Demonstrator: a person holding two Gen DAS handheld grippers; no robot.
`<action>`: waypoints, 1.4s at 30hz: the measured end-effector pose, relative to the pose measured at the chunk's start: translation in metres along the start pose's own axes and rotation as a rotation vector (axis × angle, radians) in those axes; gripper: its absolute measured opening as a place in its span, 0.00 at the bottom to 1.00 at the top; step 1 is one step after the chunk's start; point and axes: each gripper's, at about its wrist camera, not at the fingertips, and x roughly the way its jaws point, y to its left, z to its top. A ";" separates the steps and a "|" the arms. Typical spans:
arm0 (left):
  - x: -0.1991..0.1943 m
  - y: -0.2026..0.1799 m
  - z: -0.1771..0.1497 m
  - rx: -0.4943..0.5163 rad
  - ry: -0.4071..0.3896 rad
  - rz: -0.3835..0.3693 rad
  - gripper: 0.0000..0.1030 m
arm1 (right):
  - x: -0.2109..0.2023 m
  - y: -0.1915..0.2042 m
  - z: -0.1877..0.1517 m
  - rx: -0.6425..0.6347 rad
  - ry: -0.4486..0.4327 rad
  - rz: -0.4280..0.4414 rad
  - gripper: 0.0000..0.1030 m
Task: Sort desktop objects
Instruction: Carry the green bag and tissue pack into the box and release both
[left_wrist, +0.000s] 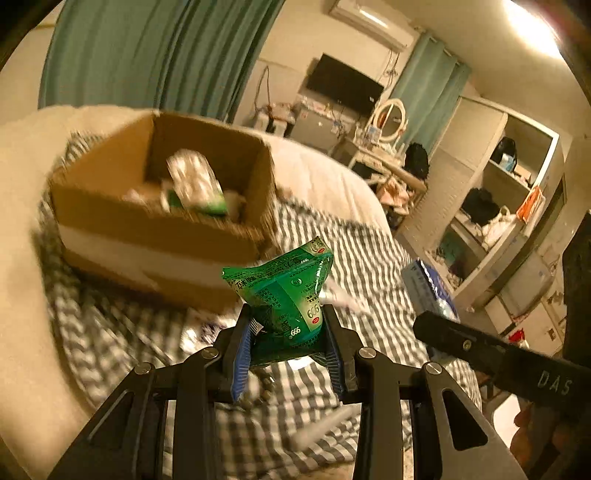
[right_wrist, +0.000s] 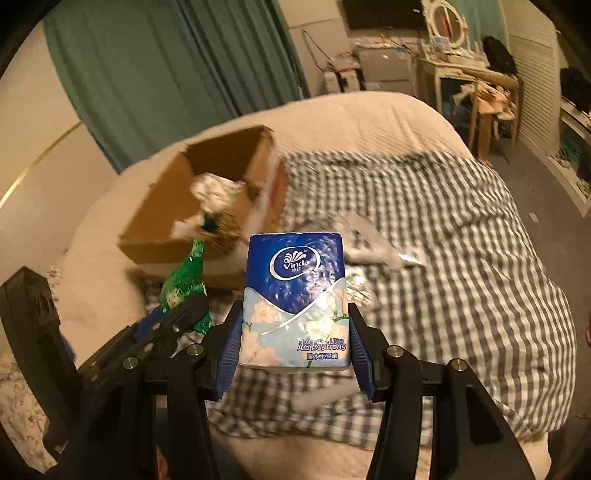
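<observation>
Crinkly green pouch (left_wrist: 284, 295) in left tongs (left_wrist: 290, 325); glossy tissue pack (right_wrist: 293, 302) — right tongs (right_wrist: 295, 325)

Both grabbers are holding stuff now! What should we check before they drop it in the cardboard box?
1. Left gripper clamps the crinkled green plastic packet: ok.
2. Right gripper clamps the blue Vinda tissue pack: ok.
3. Open brown cardboard box on the bed, top unblocked: ok.
4. Room left inside the box: cannot tell, blurred.
5. Grippers apart from each other: ok, though close.
</observation>
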 end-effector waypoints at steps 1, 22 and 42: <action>-0.005 0.005 0.010 -0.010 -0.014 -0.002 0.35 | 0.001 0.005 0.005 -0.010 -0.003 0.008 0.50; 0.106 0.127 0.186 -0.007 0.070 0.185 0.35 | 0.150 0.080 0.108 -0.048 0.039 0.114 0.50; -0.003 0.074 0.172 0.023 0.047 0.255 0.95 | -0.022 0.053 0.088 -0.051 -0.250 -0.049 0.78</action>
